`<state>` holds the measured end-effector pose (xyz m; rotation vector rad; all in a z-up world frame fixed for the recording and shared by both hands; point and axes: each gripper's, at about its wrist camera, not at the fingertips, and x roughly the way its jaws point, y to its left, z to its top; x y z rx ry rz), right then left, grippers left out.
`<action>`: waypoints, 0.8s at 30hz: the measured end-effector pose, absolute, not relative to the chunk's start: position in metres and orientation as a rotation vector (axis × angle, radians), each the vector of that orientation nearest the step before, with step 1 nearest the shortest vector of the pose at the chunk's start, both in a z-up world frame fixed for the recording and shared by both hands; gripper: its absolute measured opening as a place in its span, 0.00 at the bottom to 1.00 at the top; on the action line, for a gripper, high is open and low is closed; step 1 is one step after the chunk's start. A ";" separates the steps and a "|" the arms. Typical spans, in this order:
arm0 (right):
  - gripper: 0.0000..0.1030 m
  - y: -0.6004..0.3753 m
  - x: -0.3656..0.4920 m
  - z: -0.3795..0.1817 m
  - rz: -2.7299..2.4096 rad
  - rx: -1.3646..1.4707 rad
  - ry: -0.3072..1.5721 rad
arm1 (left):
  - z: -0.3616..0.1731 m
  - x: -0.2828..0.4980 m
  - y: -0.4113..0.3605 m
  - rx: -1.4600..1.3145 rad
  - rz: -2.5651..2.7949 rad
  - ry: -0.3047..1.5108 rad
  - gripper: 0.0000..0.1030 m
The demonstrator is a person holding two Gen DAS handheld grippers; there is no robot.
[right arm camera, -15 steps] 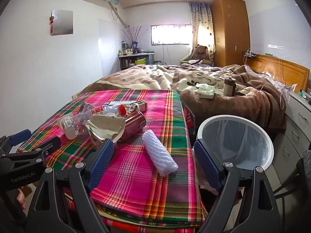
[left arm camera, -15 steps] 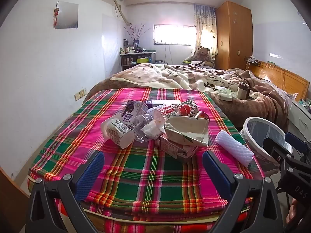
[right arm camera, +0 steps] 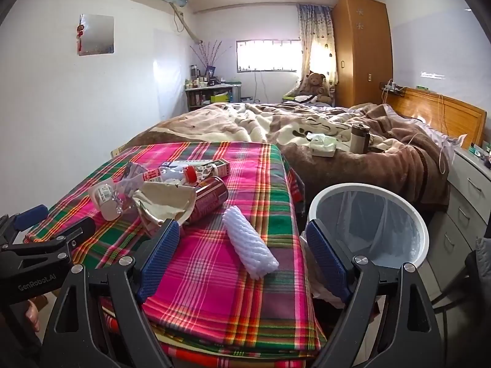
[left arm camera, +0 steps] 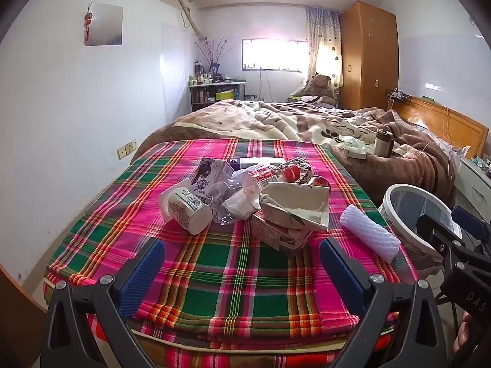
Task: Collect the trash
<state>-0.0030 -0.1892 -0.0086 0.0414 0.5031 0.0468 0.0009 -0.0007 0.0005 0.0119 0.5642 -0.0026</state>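
L hand-held gripper (left arm camera: 239, 268) & R hand-held gripper (right arm camera: 242, 259): both released, nothing held. Trash pile (left arm camera: 245, 202) mid tabletop (left arm camera: 214, 291); foam roll (right arm camera: 249, 245) nearest bin (right arm camera: 420, 230). Suggest R takes roll across its width first, then drops into bin.

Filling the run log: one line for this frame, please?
stage: pre-grasp | left gripper: jaws open, empty | right gripper: jaws open, empty | trash: piled on plaid cloth | foam sleeve: nearest bin
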 end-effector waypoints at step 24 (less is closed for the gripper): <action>0.84 -0.189 -0.003 -0.006 0.029 0.033 0.506 | 0.000 0.000 -0.002 0.016 -0.005 0.560 0.99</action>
